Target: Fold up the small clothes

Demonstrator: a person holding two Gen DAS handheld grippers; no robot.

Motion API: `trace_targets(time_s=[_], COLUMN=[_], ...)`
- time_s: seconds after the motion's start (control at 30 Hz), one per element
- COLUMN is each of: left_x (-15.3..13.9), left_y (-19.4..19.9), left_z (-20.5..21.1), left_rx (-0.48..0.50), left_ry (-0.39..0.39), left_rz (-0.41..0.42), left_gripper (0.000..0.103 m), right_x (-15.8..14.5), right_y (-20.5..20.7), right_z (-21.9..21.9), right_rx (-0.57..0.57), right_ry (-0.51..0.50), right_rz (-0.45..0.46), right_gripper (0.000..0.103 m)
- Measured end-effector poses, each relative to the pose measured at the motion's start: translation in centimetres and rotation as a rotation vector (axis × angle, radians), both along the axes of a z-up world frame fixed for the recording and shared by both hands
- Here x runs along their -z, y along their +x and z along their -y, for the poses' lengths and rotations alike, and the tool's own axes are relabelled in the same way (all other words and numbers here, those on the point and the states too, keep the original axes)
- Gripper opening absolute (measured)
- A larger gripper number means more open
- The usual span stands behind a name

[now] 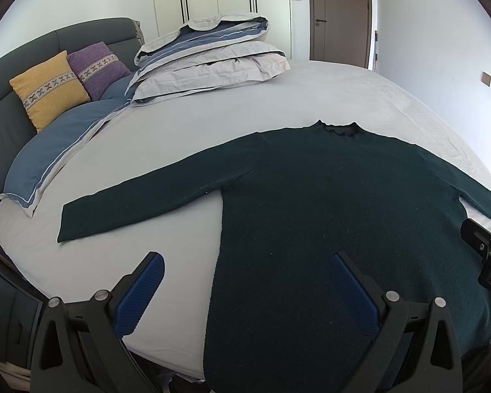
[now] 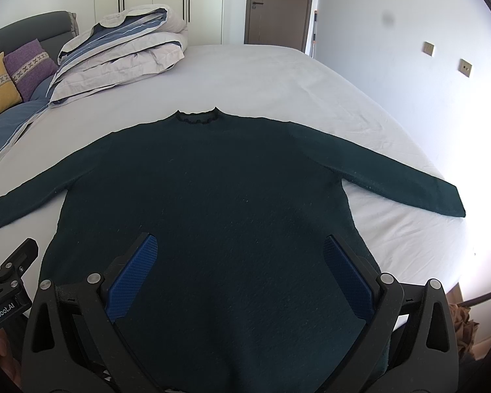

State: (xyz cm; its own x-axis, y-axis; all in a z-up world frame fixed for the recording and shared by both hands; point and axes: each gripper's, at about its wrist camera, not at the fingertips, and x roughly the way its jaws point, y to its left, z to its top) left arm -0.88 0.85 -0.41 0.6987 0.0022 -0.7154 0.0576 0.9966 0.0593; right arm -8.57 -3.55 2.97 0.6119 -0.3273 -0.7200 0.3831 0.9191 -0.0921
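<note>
A dark green long-sleeved sweater (image 1: 327, 203) lies flat on the bed, collar away from me, both sleeves spread out; it also shows in the right wrist view (image 2: 212, 196). My left gripper (image 1: 248, 262) is open above the sweater's lower left edge, one blue pad over the sheet, the other over the sweater. My right gripper (image 2: 239, 245) is open above the sweater's lower middle. Neither holds anything. The right gripper's body shows at the right edge of the left wrist view (image 1: 484, 255), and the left gripper's body shows at the left edge of the right wrist view (image 2: 9, 278).
The bed has a light grey sheet (image 1: 278, 104). A folded duvet (image 1: 212, 55) sits at the far left by the headboard. Yellow (image 1: 49, 88) and purple (image 1: 98, 68) cushions and a blue pillow (image 1: 59, 150) lie at the left. A white wall (image 2: 409, 49) runs along the bed's right side.
</note>
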Motion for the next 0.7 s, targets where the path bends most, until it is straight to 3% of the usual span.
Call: trace_targets(time_s=[0.7], left_x=[0.05], left_y=[0.00], left_z=[-0.03], left_rx=[-0.001], left_ry=[-0.001], left_rz=[-0.001], left_gripper=[0.103], right_x=[0.21], right_y=[-0.16], right_z=[-0.25], right_rx=[-0.003], right_ry=[0.004], right_rz=[-0.004], right_gripper=[0.103])
